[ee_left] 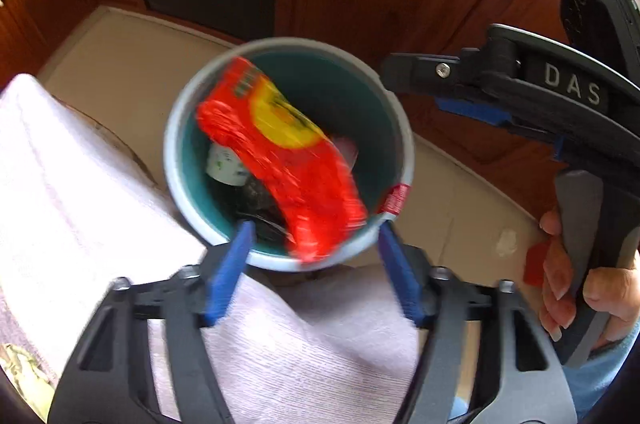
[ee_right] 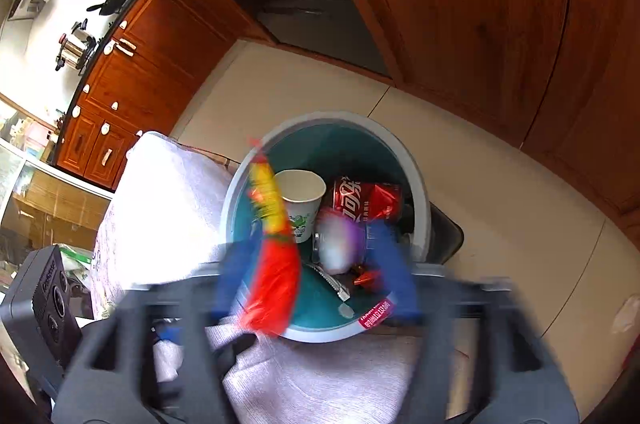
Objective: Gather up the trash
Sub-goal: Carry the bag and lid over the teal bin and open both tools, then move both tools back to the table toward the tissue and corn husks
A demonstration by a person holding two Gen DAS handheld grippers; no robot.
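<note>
We see the red and yellow wrapper [ee_left: 280, 159] smeared by motion, its print unreadable, hiding most of the bin's [ee_left: 176, 159] contents in the left wrist view, while the right gripper's blue fingers [ee_right: 390, 264] blur at six o'clock and a pale blurred object [ee_right: 336, 244] defies naming.

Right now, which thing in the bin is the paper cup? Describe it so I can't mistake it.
Find the round grey bin with a teal inside on the beige floor by the wooden cabinets. Inside, the white paper cup lies tipped, mouth showing, left of the red cola can. It alone is white with a green print.
</note>
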